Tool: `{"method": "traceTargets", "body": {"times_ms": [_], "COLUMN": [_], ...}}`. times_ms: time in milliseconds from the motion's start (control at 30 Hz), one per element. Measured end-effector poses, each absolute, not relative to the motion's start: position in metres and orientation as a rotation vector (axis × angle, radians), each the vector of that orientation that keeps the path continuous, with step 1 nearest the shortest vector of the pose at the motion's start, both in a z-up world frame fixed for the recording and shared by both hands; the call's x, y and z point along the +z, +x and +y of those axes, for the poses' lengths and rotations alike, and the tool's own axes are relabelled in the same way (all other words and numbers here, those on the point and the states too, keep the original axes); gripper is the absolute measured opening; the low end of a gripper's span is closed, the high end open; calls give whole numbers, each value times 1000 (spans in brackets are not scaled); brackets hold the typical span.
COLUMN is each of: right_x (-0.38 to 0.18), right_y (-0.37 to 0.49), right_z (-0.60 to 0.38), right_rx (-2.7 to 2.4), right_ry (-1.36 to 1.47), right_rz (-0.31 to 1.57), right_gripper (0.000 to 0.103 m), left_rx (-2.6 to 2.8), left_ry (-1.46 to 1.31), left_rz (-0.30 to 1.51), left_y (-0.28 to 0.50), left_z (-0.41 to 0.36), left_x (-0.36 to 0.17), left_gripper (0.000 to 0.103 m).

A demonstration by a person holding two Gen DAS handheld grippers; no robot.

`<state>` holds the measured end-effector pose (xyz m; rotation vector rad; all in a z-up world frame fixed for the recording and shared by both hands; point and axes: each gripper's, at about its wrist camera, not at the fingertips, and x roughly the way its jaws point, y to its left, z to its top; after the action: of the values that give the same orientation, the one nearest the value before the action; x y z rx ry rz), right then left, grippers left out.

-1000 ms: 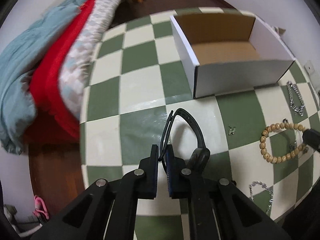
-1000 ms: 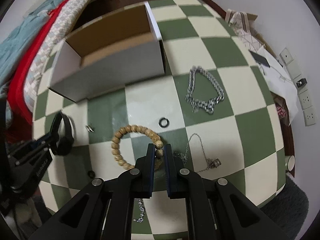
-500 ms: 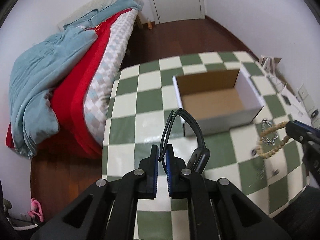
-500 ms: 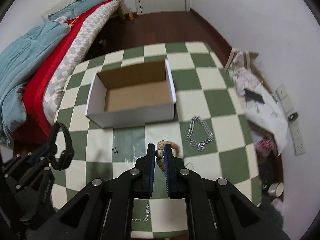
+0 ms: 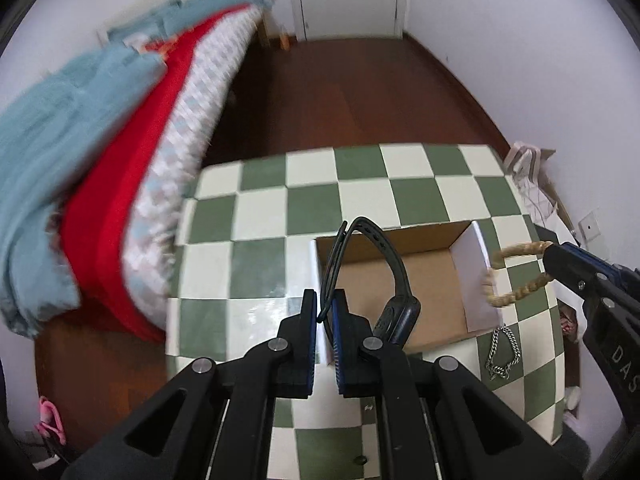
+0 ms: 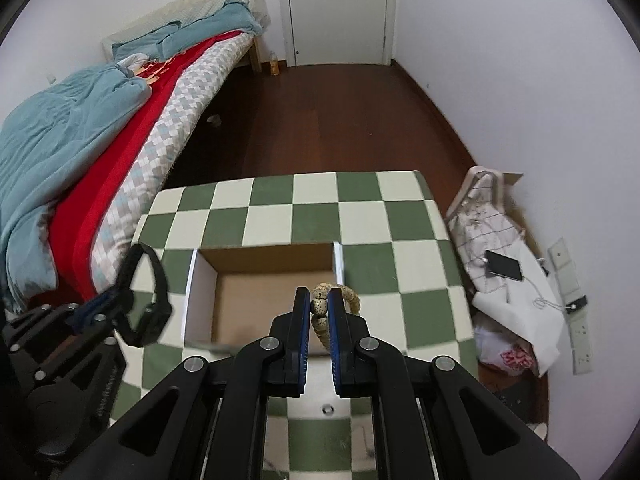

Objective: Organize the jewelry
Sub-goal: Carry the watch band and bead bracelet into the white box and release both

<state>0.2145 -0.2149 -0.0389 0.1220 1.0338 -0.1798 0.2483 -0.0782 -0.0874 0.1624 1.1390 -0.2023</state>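
Observation:
My left gripper (image 5: 325, 302) is shut on the strap of a black wristband (image 5: 394, 268) and holds it high above the left part of an open white cardboard box (image 5: 474, 276). My right gripper (image 6: 319, 308) is shut on a wooden bead bracelet (image 6: 346, 298) and holds it above the box (image 6: 256, 292). In the left wrist view the bracelet (image 5: 516, 276) hangs over the box's right wall. In the right wrist view the wristband (image 6: 154, 296) hangs left of the box.
The box stands on a green and cream checkered table (image 5: 360, 188). A silver chain (image 5: 502, 350) lies right of the box. A small ring (image 6: 328, 409) lies near the front edge. A bed (image 6: 100, 152) stands on the left, clutter (image 6: 508, 284) on the right.
Both grippers have risen and moved forward over the box with their items. The bracelet now hangs above the box's right side, the wristband above its left side.

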Motion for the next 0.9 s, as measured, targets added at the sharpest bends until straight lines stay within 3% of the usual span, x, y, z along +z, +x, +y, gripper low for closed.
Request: {"method": "traceTargets", "body": {"times_ms": [400, 467, 633, 667, 700, 733, 767, 800, 900], "right_x": [-107, -110, -121, -125, -127, -127, -127, -127, -126], "right_y": [292, 297, 308, 310, 310, 309, 307, 305, 298], "right_z": [-232, -232, -238, -241, -243, -245, -247, -248, -249], "right_rx": [-96, -86, -71, -78, -90, -102, -119, -125, -161], "right_ry": [230, 244, 295, 303, 301, 293, 278, 267, 221], "right_rz": [1220, 1227, 1277, 1297, 1310, 1312, 1311, 1315, 1317], "right_gripper": [9, 9, 10, 13, 24, 31, 45, 55, 68], "left_rx": [-262, -270, -233, -224, -203, -189, -180, -166, -120], "left_ry": [27, 21, 58, 68, 91, 101, 102, 101, 133], "left_rz": [1336, 1358, 1324, 1310, 1278, 1255, 1243, 1221, 1186], "left_y": [303, 307, 309, 309, 308, 307, 307, 305, 301], "left_z": [-81, -82, -82, -81, -80, -78, -75, -72, -64], "left_x": [-137, -140, -130, -127, -121, -117, -115, -111, -107], "left_gripper": [6, 13, 18, 31, 44, 78, 97, 98, 100]}}
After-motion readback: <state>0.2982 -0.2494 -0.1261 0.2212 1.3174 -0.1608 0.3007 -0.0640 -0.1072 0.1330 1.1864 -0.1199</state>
